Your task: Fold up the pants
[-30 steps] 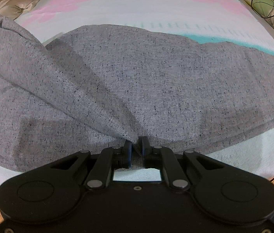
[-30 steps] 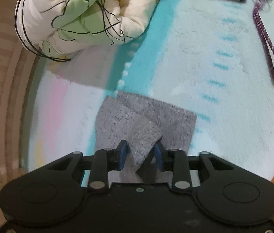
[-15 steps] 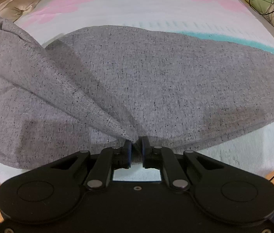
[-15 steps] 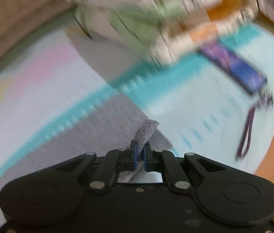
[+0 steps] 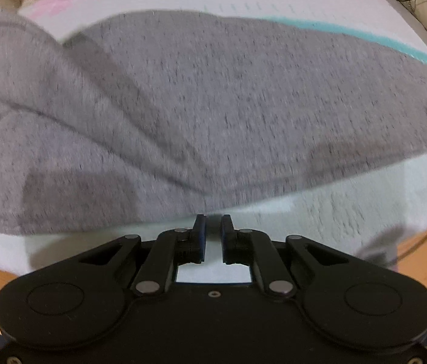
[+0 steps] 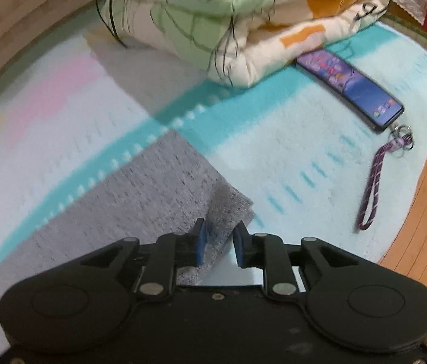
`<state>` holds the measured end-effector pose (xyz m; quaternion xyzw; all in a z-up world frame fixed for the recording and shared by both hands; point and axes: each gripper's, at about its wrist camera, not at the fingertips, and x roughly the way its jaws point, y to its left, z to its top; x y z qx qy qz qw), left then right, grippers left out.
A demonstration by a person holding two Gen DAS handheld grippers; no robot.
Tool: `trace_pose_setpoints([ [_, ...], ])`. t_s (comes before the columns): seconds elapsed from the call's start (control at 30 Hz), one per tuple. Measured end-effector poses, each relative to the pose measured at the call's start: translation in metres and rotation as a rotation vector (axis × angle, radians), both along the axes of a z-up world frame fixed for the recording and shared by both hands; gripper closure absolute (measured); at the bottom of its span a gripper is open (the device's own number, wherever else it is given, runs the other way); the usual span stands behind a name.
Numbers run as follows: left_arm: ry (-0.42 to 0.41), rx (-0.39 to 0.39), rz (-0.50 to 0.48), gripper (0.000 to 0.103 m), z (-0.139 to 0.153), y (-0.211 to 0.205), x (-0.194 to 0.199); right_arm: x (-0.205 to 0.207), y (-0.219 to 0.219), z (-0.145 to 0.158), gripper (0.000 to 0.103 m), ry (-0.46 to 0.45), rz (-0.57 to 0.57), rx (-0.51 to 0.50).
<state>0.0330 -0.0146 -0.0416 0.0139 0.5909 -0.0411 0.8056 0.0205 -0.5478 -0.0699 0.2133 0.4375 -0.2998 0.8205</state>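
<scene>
The left gripper is opening, jaws narrow, nothing between them, grey pants edge just beyond. The right gripper is opening too, the leg hem lying loose between its pads. Risk: the soft speckled knit could be springing back, undoing the fold on the fluffy pastel blanket

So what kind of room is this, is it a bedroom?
Probably a bedroom, or at least somewhere at home. The grey pants lie on a soft pastel blanket, a folded quilt sits behind, and a phone lies nearby above a wooden floor.
</scene>
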Motion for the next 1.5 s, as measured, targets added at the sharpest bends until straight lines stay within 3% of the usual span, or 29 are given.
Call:
trace_pose_setpoints([
  [0.1,0.002,-0.007,0.005,0.085,0.006,0.006,-0.003,0.003,0.009,0.032,0.080,-0.032,0.029,-0.027],
  [0.33,-0.145,0.045,0.046,0.080,0.047,0.035,0.011,0.035,0.066,0.105,0.077,-0.109,0.248,-0.050],
  [0.6,-0.237,0.137,0.149,0.078,0.094,0.104,0.049,0.085,0.181,0.134,0.073,-0.129,0.544,0.039],
  [0.7,-0.260,0.171,0.189,0.075,0.105,0.134,0.066,0.100,0.228,0.132,0.071,-0.117,0.657,0.082],
  [0.77,-0.257,0.222,0.228,0.052,0.107,0.155,0.078,0.107,0.258,0.128,0.071,-0.115,0.737,0.116],
  [0.8,-0.253,0.239,0.256,0.050,0.107,0.168,0.084,0.113,0.274,0.124,0.070,-0.112,0.777,0.132],
  [1.07,-0.076,0.230,0.402,0.050,0.073,0.264,0.110,0.140,0.408,0.094,0.068,-0.113,1.092,0.222],
  [1.27,0.045,0.184,0.461,0.052,0.033,0.306,0.103,0.168,0.486,0.064,0.065,-0.148,1.191,0.323],
  [1.5,0.013,0.141,0.418,0.052,0.001,0.321,0.101,0.184,0.527,0.029,0.061,-0.154,1.231,0.401],
])
